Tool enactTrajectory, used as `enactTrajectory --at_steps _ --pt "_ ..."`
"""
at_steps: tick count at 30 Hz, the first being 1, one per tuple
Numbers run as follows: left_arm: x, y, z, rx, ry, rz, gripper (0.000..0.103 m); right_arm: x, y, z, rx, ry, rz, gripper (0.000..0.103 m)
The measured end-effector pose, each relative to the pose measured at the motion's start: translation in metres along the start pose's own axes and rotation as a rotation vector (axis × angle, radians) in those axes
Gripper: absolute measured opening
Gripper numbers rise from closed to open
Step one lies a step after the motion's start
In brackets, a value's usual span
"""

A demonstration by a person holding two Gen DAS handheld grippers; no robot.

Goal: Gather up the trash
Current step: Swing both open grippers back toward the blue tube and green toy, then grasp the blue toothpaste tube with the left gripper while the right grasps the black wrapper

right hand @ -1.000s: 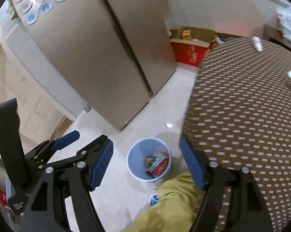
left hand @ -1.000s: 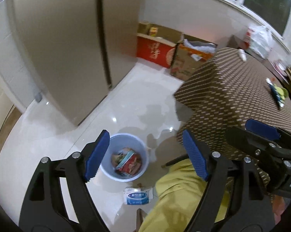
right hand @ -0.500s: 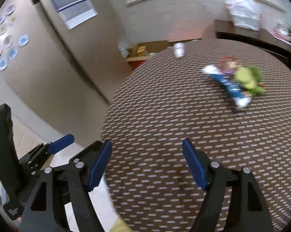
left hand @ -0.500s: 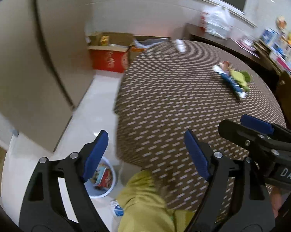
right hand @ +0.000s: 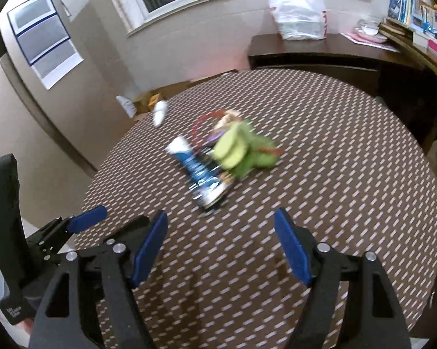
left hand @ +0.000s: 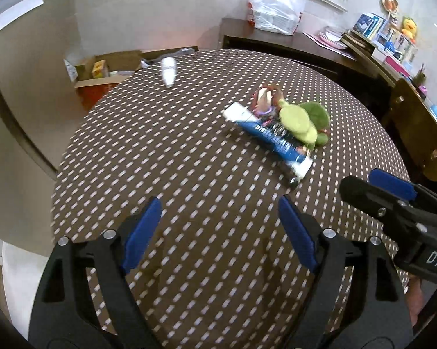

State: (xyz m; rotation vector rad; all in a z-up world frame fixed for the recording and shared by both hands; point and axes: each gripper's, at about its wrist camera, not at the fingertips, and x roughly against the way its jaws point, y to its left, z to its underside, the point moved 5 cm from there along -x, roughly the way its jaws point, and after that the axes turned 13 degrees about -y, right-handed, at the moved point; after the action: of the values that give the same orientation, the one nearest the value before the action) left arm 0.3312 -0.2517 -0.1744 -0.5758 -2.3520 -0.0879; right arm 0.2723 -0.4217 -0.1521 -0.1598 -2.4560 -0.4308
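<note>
1. Two grippers, left gripper [left hand: 220, 218] and right gripper [right hand: 220, 232], hover spread and empty over the table [left hand: 160, 160].
2. Blue wrapper [left hand: 272, 139] lies toward twelve o'clock (long axis ten-to-four), against a green plush toy [left hand: 302, 119].
3. Right gripper seems nearer.

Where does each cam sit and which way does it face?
Left wrist: on the left gripper, angled down over the round table; right gripper shows at right.
Right wrist: on the right gripper, same downward tilt; left gripper shows at left.
Shared: blue wrapper, green toy, white bag. Both grippers open, empty.
</note>
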Motion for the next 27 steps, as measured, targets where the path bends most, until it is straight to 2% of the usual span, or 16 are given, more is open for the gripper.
enactTrajectory --at_steps 8,10,14,17,18,19,20,22,24,27 --pt "-0.046 -0.011 -0.031 0.030 0.039 -0.006 0.081 -0.013 -0.045 -0.035 -0.010 -0.033 0.054 0.074" --pt "-0.054 -0.013 -0.036 0.048 0.042 0.009 0.081 -0.017 -0.050 -0.037 -0.013 -0.032 0.059 0.074" --pt "-0.075 -0.011 -0.039 0.061 0.071 -0.037 0.081 -0.029 -0.052 -0.037 -0.020 -0.015 0.052 0.074" --pt "-0.082 -0.007 -0.041 0.121 0.085 -0.021 0.079 -0.034 -0.053 -0.033 -0.019 -0.005 0.057 0.074" --pt "-0.082 -0.008 -0.042 0.110 0.077 -0.014 0.067 -0.035 -0.054 -0.031 -0.021 0.003 0.056 0.074" --pt "-0.080 -0.010 -0.043 0.102 0.069 -0.003 0.044 -0.034 -0.053 -0.028 -0.023 0.007 0.055 0.074" --pt "-0.078 -0.011 -0.044 0.102 0.061 0.005 0.031 -0.034 -0.052 -0.026 -0.025 0.010 0.056 0.074" --pt "-0.072 -0.010 -0.048 0.089 0.043 -0.026 0.013 -0.032 -0.050 -0.024 -0.029 0.011 0.057 0.074" --pt "-0.070 -0.009 -0.048 0.056 0.037 -0.038 0.013 -0.029 -0.045 -0.023 -0.033 0.006 0.045 0.074" --pt "-0.063 -0.003 -0.045 0.067 0.038 -0.023 0.013 -0.024 -0.038 -0.020 -0.023 0.002 0.034 0.074"
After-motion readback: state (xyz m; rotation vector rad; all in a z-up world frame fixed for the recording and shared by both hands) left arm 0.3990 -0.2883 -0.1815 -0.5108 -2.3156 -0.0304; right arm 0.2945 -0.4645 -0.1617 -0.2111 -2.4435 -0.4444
